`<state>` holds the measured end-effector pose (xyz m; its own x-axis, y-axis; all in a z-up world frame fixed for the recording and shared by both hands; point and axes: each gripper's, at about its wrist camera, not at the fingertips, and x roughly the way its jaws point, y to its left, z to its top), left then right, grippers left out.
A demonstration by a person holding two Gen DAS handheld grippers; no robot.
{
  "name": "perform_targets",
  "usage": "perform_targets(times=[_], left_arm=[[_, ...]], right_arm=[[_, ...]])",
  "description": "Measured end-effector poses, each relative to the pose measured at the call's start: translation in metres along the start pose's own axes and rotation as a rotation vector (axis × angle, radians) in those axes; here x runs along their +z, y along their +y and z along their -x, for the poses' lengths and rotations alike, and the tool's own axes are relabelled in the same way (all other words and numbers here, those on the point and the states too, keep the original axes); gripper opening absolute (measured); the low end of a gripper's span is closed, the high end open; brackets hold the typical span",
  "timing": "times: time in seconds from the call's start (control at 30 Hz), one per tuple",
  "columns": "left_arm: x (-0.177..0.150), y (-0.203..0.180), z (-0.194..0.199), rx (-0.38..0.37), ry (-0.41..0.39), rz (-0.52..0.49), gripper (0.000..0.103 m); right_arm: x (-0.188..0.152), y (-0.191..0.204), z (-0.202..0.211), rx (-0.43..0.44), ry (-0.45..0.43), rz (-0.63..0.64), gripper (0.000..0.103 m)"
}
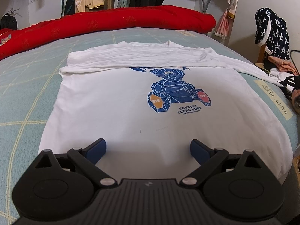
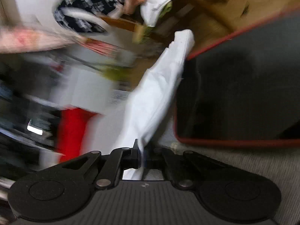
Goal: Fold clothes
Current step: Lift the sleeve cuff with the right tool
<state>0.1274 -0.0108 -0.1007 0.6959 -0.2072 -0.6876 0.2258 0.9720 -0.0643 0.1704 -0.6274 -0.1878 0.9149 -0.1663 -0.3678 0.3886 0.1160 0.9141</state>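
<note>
A white T-shirt [image 1: 112,108] with a blue bear print [image 1: 174,90] lies flat on the bed. One long sleeve [image 1: 131,58] is folded across its chest. My left gripper [image 1: 148,150] hovers open over the near hem, with nothing between its blue pads [image 1: 97,148]. The other sleeve [image 1: 253,69] trails off the bed's right edge. In the blurred right wrist view my right gripper [image 2: 140,157] is shut on that white sleeve [image 2: 159,86], which stretches up and away from the jaws.
A rolled red quilt [image 1: 112,24] lies across the far side of the light blue sheet [image 1: 28,93]. A chair with a navy star-patterned garment [image 1: 271,31] stands to the right of the bed. A dark, red-rimmed box [image 2: 243,93] sits on the floor.
</note>
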Motion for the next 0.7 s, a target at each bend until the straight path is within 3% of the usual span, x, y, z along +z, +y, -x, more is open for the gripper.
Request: perform_targets(times=[0.4,0.57,0.7], left_arm=[[0.001,0.001,0.001,-0.005,0.007,0.004,0.096],[0.003,0.002,0.003,-0.018,0.011,0.001,0.095],[0.008,0.006,0.006,-0.027,-0.002,0.005,0.095]], right_arm=[[-0.006,0.021,-0.008,-0.105,-0.001,0.163,0.000],[-0.016,0.054,-0.011,-0.212,0.012,0.394,0.002],[-0.024,0.078,-0.009,-0.231,0.033,0.533,0.005]])
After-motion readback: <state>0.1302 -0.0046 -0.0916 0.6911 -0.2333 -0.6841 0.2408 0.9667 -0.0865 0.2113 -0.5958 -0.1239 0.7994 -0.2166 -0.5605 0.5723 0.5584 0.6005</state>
